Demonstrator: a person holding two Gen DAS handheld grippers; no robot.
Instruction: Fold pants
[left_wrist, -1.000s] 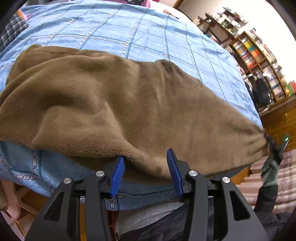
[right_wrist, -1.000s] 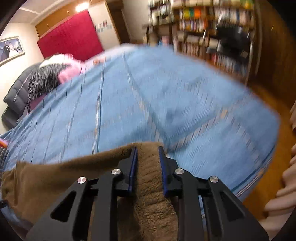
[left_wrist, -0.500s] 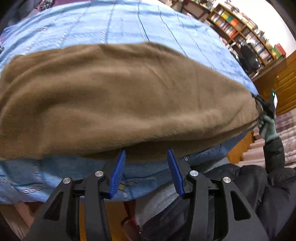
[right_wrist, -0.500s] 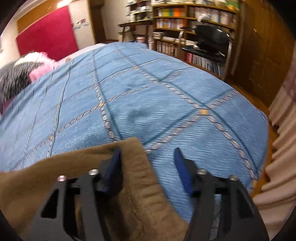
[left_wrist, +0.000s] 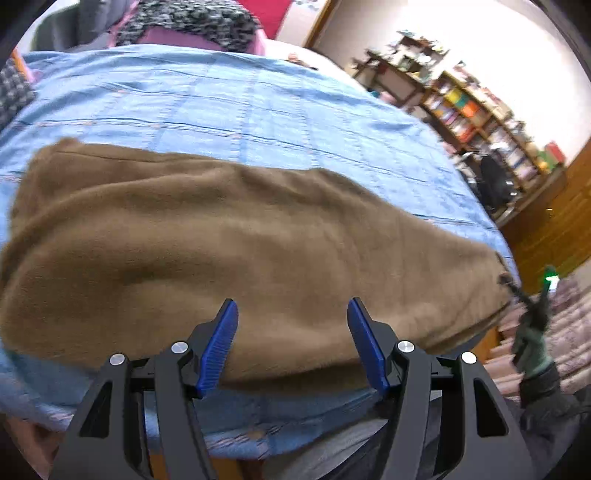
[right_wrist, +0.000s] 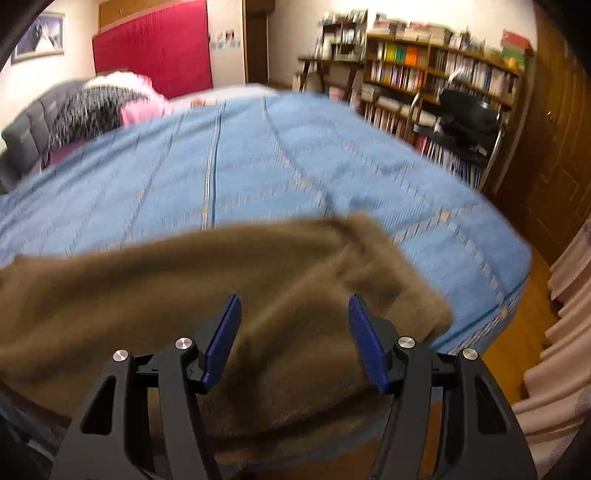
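The brown fleece pants (left_wrist: 229, 243) lie spread sideways across the near part of the blue bedspread (left_wrist: 258, 107). My left gripper (left_wrist: 291, 314) is open and empty, its blue pads just over the pants' near edge. In the right wrist view the pants (right_wrist: 184, 280) end in a rumpled corner near the bed's right edge. My right gripper (right_wrist: 293, 310) is open and empty above that end of the pants. The right gripper also shows in the left wrist view (left_wrist: 532, 306), by the pants' right end.
The bed's near edge drops off just below both grippers. A pink and grey pile (right_wrist: 110, 99) lies at the head of the bed. Bookshelves (right_wrist: 443, 70) and a black chair (right_wrist: 465, 110) stand to the right, with wooden floor (right_wrist: 517, 332) beside the bed.
My right gripper opened wide and let go of the pants' end, which now lies on the bed. Both grippers pulled back a little. The left jaws widened.
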